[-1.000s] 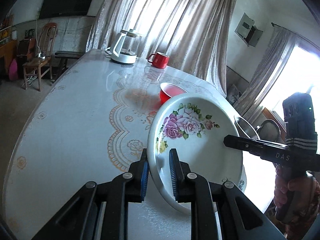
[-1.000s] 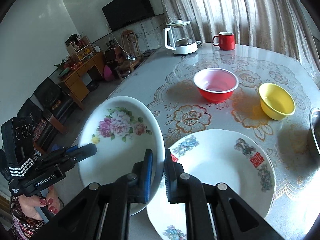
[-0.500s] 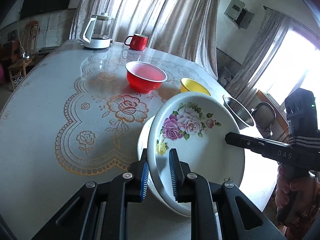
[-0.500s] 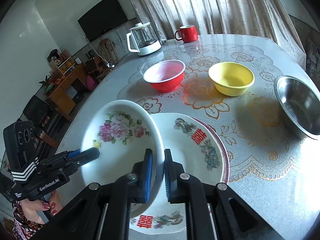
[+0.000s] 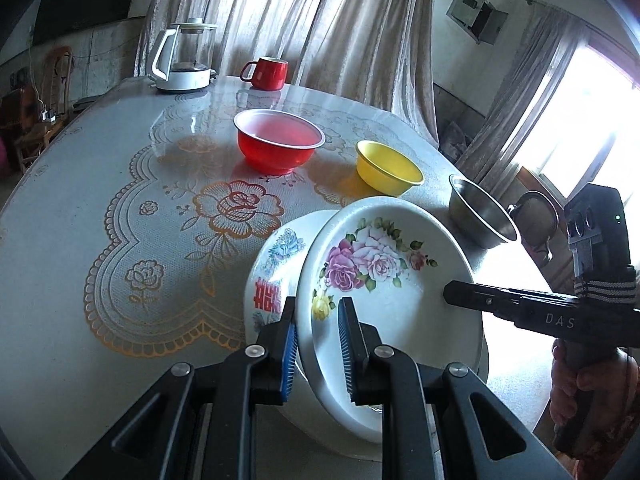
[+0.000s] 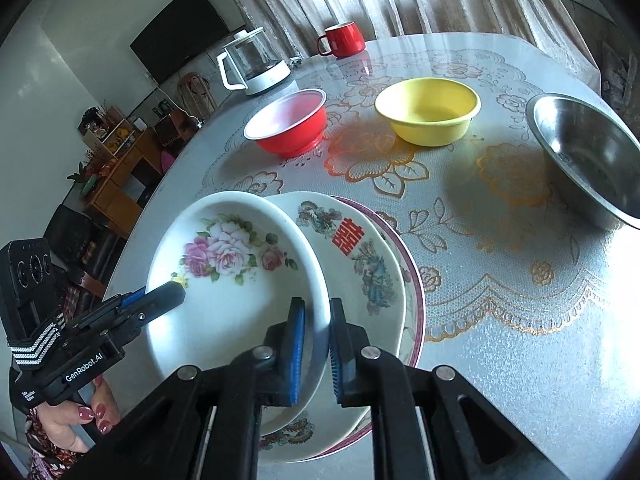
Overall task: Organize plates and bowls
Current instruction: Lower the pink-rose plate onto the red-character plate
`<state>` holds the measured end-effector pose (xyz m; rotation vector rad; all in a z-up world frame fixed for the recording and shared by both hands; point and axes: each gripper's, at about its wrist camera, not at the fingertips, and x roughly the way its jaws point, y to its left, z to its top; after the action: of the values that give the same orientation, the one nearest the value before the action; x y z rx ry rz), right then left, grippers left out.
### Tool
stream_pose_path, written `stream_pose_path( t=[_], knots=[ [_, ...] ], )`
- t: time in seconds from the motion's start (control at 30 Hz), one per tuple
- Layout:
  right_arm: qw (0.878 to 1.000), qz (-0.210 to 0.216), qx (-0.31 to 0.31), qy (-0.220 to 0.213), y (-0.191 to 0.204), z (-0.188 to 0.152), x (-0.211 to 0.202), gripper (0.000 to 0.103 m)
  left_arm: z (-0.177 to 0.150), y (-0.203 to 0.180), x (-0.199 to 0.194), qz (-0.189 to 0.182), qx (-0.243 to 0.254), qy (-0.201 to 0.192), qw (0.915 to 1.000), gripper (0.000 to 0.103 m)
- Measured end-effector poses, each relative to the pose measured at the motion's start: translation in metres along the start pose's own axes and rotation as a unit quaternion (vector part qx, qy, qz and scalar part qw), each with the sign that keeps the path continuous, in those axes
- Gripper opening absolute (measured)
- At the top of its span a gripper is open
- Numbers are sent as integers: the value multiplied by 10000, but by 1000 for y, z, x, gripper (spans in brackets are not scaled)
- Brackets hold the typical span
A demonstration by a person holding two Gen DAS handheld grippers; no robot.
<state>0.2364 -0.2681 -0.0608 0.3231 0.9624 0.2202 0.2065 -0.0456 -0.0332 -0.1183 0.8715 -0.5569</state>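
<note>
Left gripper [image 5: 317, 346] and right gripper [image 6: 317, 350] each clamp an opposite rim of the white rose-painted deep plate [image 6: 236, 280]; two grips likely keep the wide dish steady. It hangs tilted, partly over a white plate with red characters [image 6: 360, 256], itself resting on a maroon-rimmed plate [image 6: 416, 280] — presumably the stack's next layer. Beyond the grippers on the lace-patterned tabletop [image 6: 500, 280]: red bowl [image 6: 288, 124], yellow bowl [image 6: 428, 110], steel bowl [image 6: 588, 156] right of them. Nothing blocks the descent.

A home living room: wall television [image 6: 180, 32], curtains [image 5: 320, 20], dining table [image 5: 80, 200].
</note>
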Motion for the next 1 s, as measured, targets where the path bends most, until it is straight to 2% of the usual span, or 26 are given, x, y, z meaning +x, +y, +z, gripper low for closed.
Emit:
stream_pose_path(
  t=[0.8, 1.0],
  knots=[
    [9996, -252, 53, 150, -9, -3, 1, 11, -5, -5, 21, 104, 96, 229, 9996, 19],
    [9990, -388, -73, 207, -3, 3, 5, 13, -1, -8, 20, 281, 192, 174, 9993, 20]
  ],
)
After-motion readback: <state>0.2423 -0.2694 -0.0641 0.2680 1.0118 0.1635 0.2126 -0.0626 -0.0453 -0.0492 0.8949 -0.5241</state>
